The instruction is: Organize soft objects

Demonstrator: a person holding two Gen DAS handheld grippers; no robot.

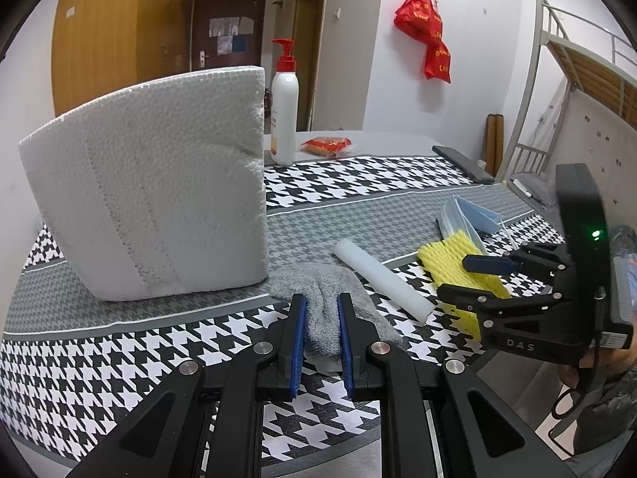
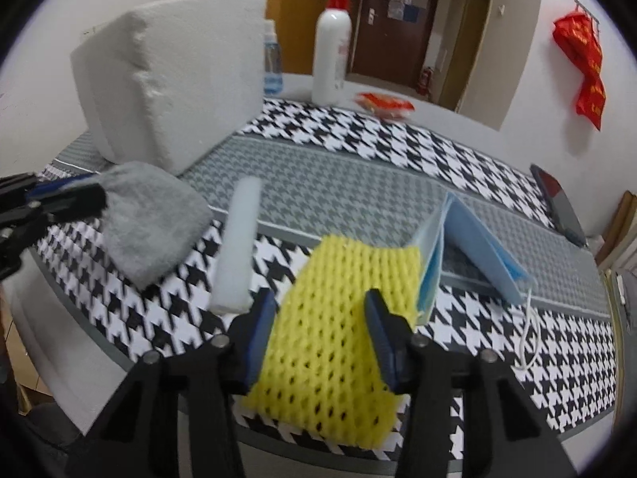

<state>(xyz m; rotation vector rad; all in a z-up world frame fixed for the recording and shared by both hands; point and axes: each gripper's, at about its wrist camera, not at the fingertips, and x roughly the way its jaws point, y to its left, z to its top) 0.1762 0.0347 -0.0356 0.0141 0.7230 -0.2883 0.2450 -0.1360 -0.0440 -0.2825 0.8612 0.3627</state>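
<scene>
L tongs (image 1: 321, 310) clamp grey glove (image 1: 330, 298); only R view shows R tongs (image 2: 320, 312) loose round yellow mesh (image 2: 330, 338).

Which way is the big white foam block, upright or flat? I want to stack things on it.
Upright: the big white foam block stands on its narrow edge on the houndstooth cloth.

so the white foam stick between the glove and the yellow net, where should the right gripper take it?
Grip the white foam stick across its narrow width around mid-length, coming from above with the jaws crosswise to its long axis. It lies flat on the cloth, with clear gaps to the grey glove and yellow foam net either side. It looks soft, so close gently.
</scene>
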